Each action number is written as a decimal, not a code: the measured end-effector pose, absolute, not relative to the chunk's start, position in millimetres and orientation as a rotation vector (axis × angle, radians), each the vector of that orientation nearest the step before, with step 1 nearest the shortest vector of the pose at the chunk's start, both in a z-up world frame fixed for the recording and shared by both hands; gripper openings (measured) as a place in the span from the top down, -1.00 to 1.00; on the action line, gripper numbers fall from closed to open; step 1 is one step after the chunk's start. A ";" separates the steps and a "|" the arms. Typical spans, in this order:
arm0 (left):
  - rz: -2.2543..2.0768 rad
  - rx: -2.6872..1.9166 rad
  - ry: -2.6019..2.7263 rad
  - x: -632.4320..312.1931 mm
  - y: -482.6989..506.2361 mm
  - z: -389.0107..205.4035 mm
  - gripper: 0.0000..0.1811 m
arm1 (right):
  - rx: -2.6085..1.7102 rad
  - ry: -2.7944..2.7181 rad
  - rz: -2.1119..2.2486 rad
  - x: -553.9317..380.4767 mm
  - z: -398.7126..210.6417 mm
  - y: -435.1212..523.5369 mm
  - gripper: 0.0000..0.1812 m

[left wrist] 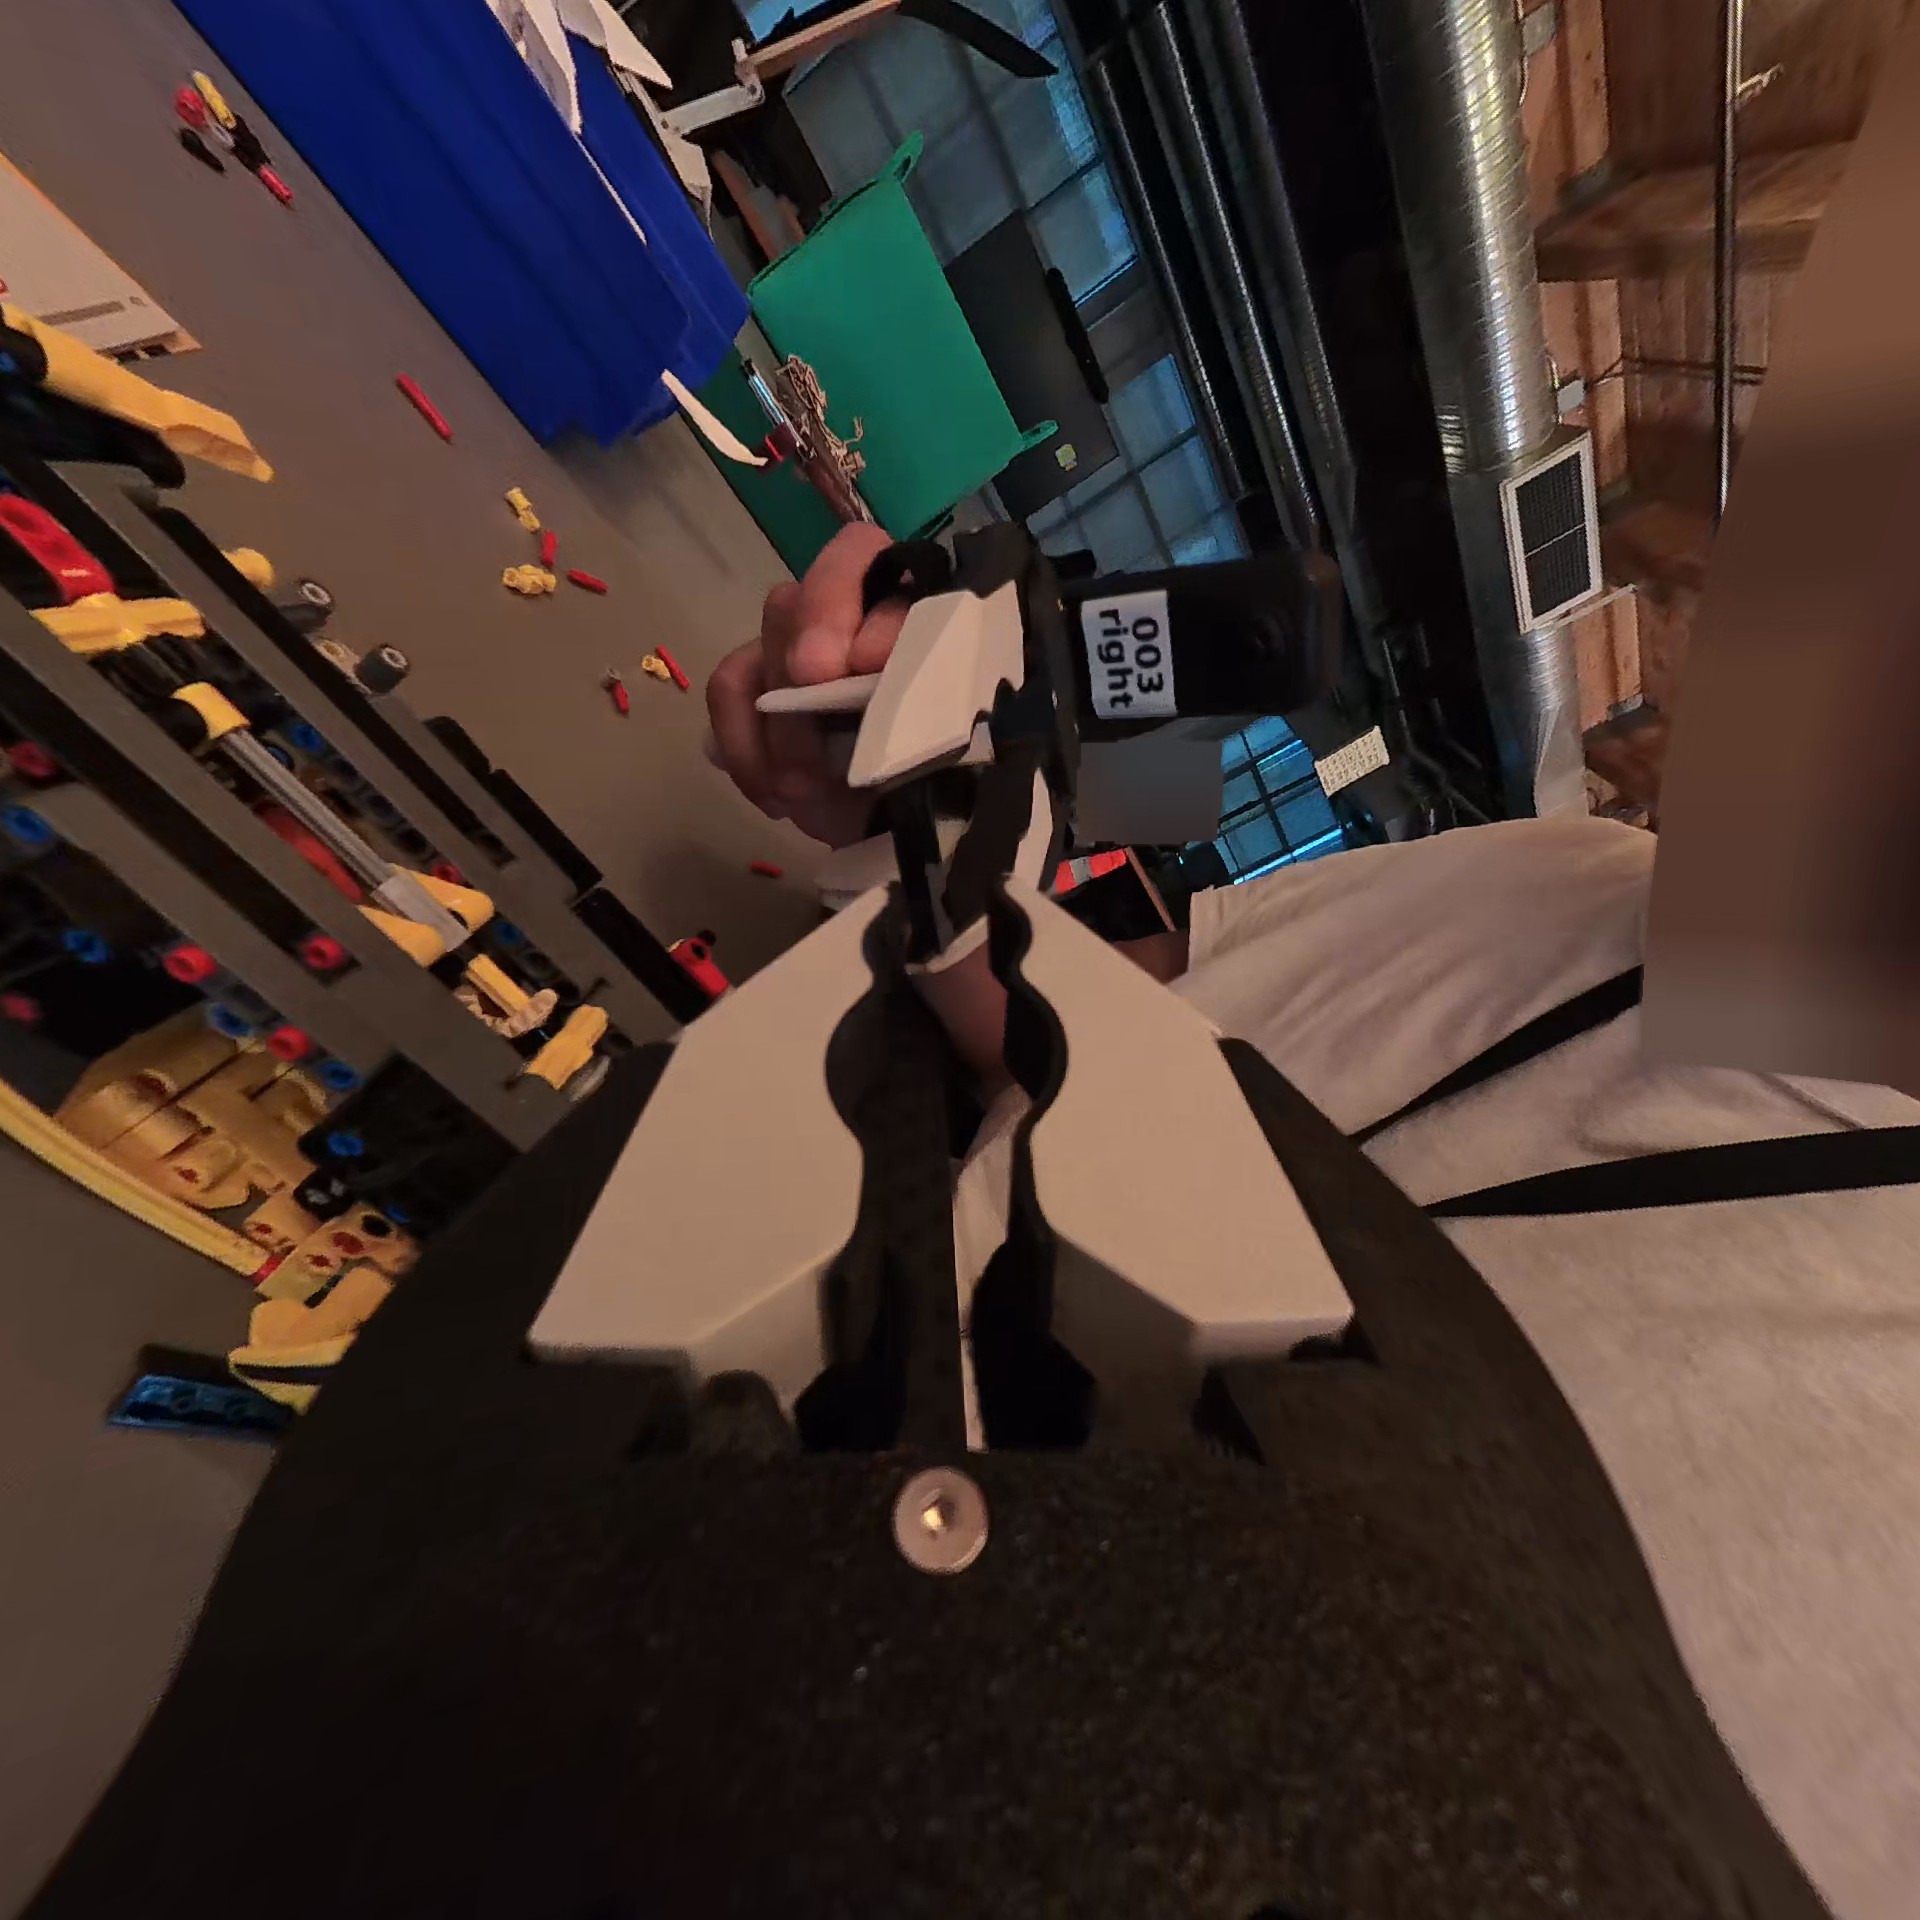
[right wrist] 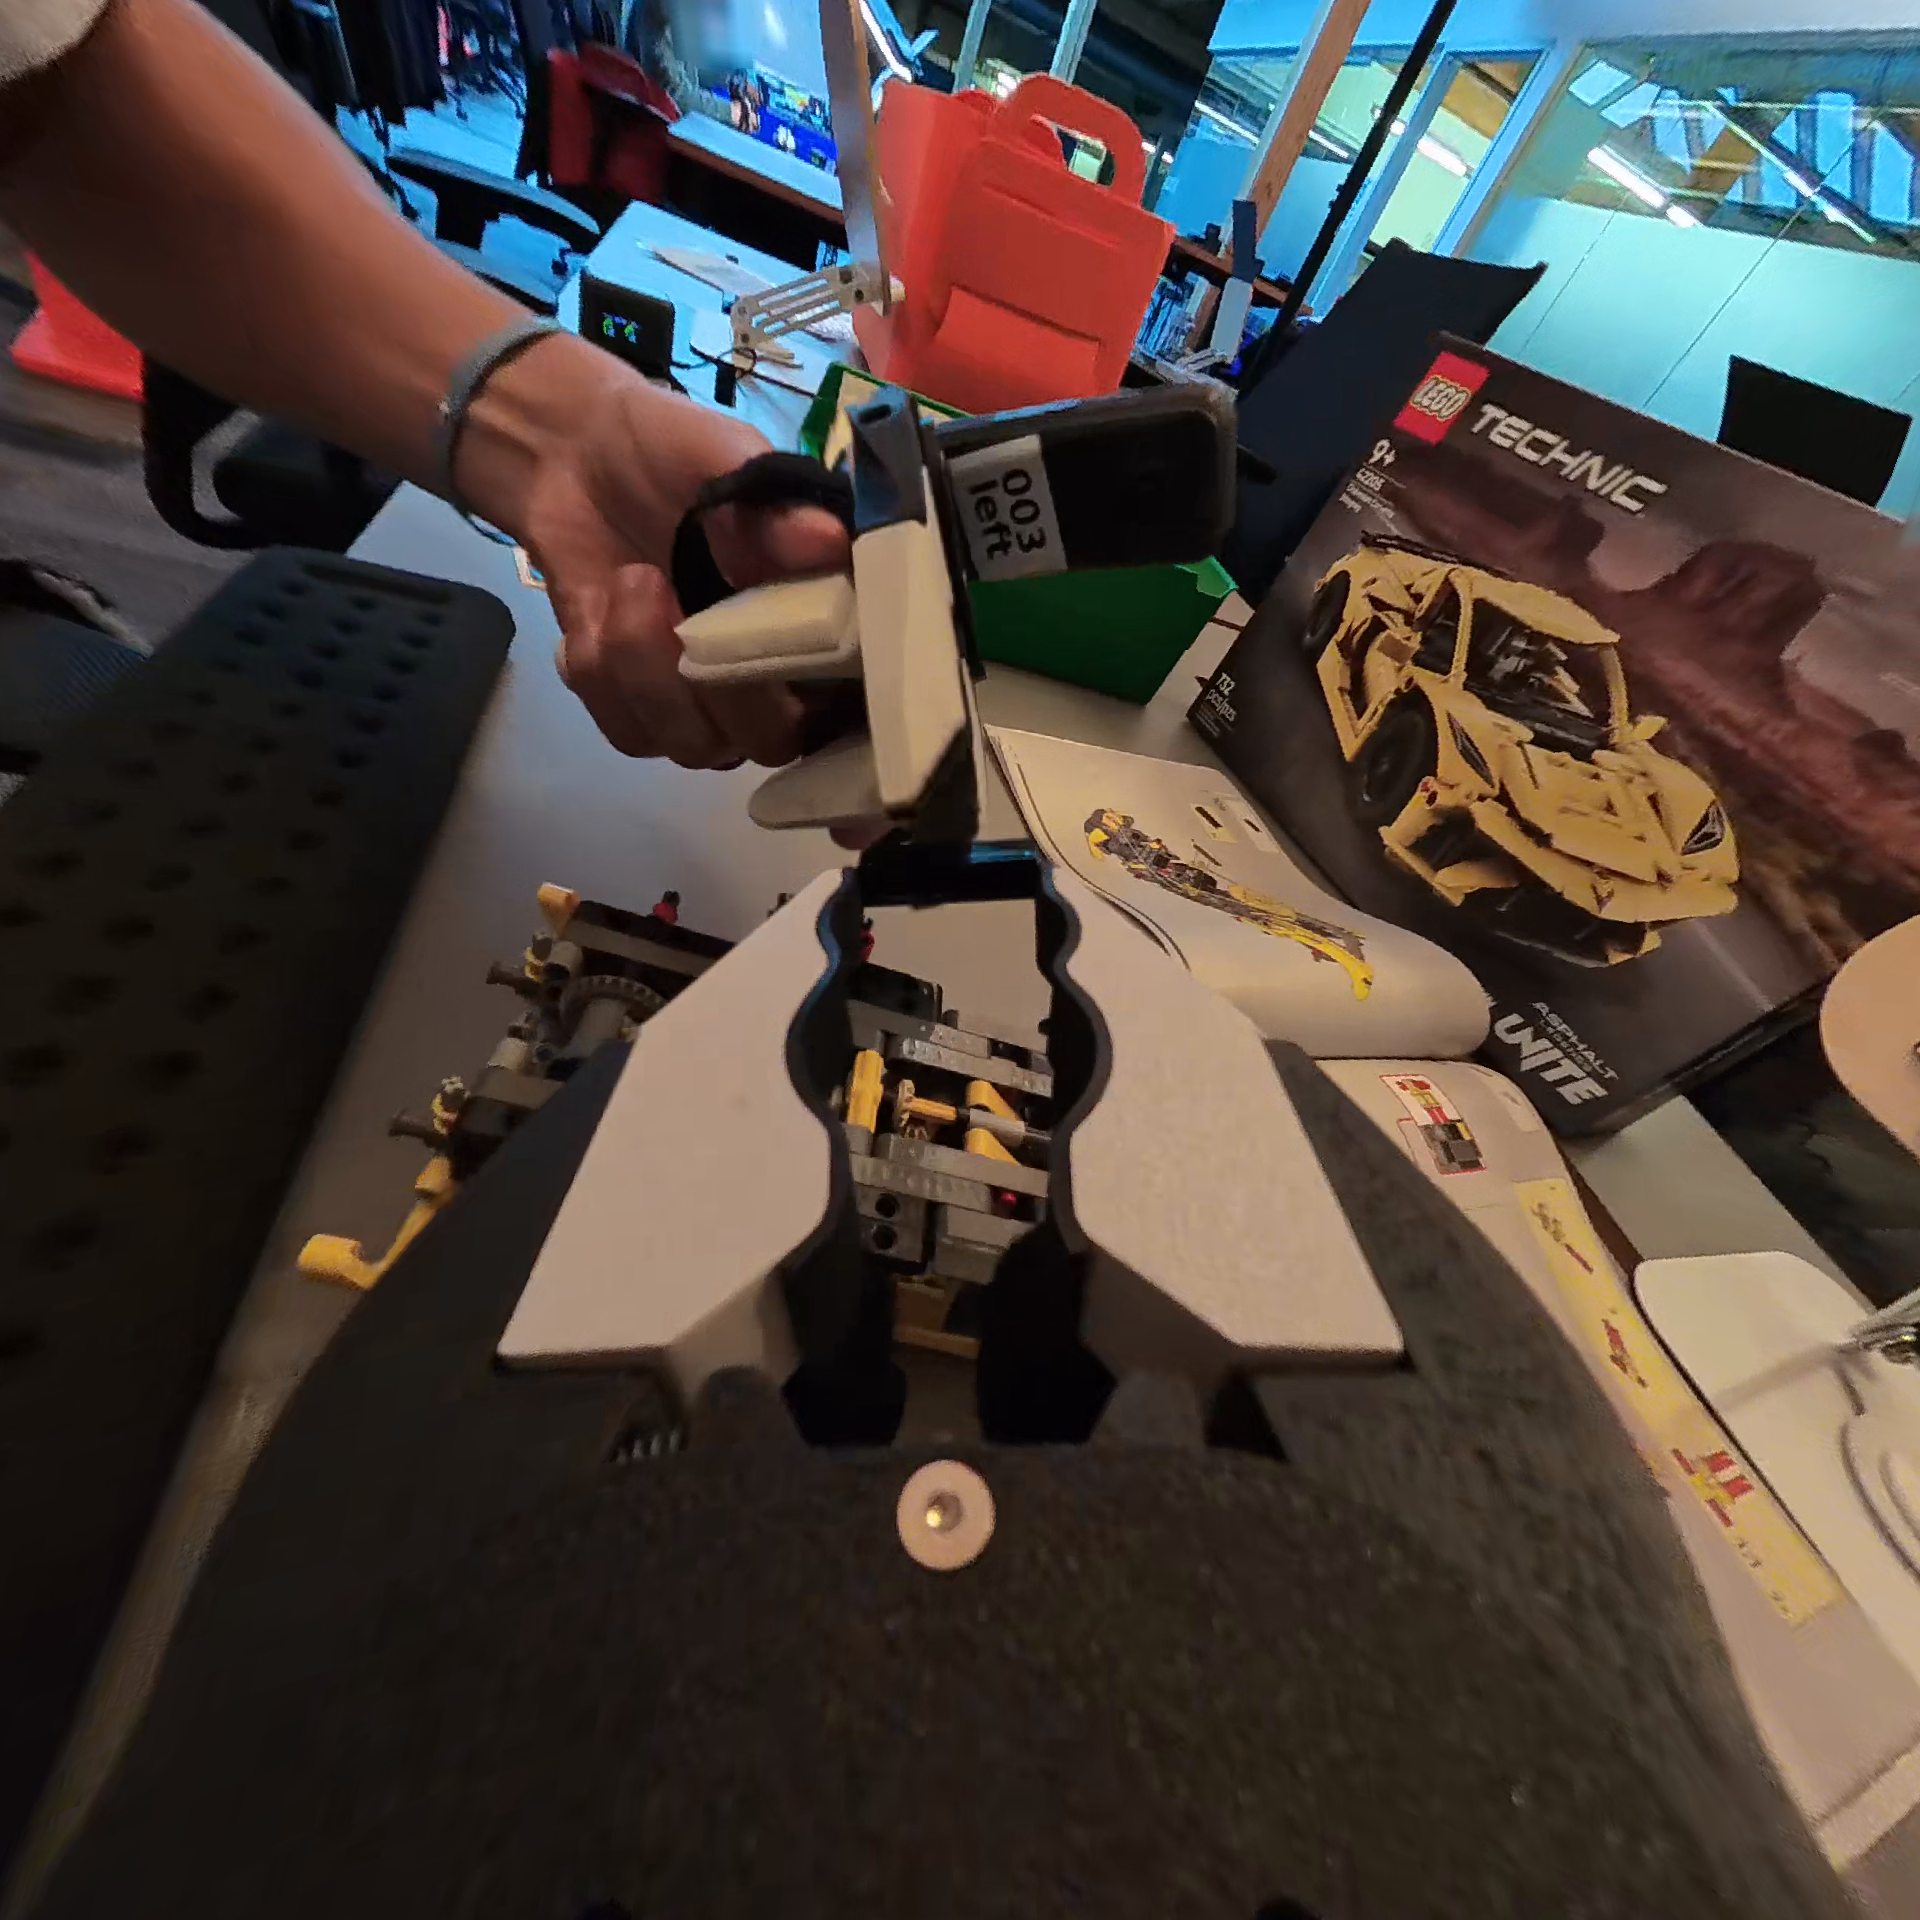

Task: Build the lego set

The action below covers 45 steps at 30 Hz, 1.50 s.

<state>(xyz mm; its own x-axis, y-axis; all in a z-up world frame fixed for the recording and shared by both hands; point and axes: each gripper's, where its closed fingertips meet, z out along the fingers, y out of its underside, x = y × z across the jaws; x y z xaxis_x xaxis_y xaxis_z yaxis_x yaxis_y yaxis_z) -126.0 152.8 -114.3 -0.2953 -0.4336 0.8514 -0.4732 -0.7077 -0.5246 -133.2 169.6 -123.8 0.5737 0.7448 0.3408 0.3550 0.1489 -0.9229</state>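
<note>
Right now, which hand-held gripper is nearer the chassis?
Right, most likely. The right hand-held gripper hovers just over the chassis, which shows between its fingers. The left hand-held gripper sits higher, angled down to meet the right one's tips.

The left wrist view is rolled sideways, looking close along its own fingers (left wrist: 940, 1091) toward the right gripper (left wrist: 935, 873) with the person's shirt (left wrist: 1558, 1299) beyond. The right wrist view sits upright, looking down over the half-built lego car (right wrist: 935, 1122) at the left gripper (right wrist: 935, 852). Both share the grey table (left wrist: 436, 312) (and each other's gripper)
</note>
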 end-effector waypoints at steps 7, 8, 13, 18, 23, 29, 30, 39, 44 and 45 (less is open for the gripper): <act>2.159 1.873 -1.177 -123.1 156.2 -119.6 0.99 | -1.467 -1.021 0.299 -131.1 -127.8 171.7 0.65; 2.154 1.874 -1.179 -122.7 156.6 -119.8 1.00 | -1.469 -1.020 0.294 -130.8 -128.4 172.2 0.65; 2.129 1.930 -1.118 -123.7 177.9 -124.2 1.00 | -1.531 -0.910 0.353 -115.7 -129.2 172.9 0.62; 2.028 2.090 -0.955 -136.6 234.1 -152.7 1.00 | -1.752 -0.729 0.501 -73.4 -162.6 172.8 0.69; 1.907 2.021 -0.876 -140.7 235.4 -177.9 1.00 | -1.927 -0.572 0.795 -68.2 -189.9 170.4 0.77; 1.884 1.951 -0.843 -138.2 223.4 -185.5 1.00 | -1.928 -0.288 1.362 -86.8 -184.0 168.0 0.83; 1.870 1.952 -0.840 -137.9 221.4 -187.9 1.00 | -1.911 -0.225 1.433 -87.0 -181.4 169.3 0.85; 1.824 1.956 -0.752 -134.5 218.5 -196.0 1.00 | -1.942 -0.127 1.490 -83.8 -189.6 173.1 0.92; 1.826 1.937 -0.712 -132.3 219.7 -196.4 1.00 | -1.939 -0.113 1.524 -93.6 -190.0 175.5 1.00; 1.824 1.927 -0.712 -132.4 219.4 -196.2 1.00 | -1.936 -0.101 1.540 -93.9 -189.4 175.9 1.00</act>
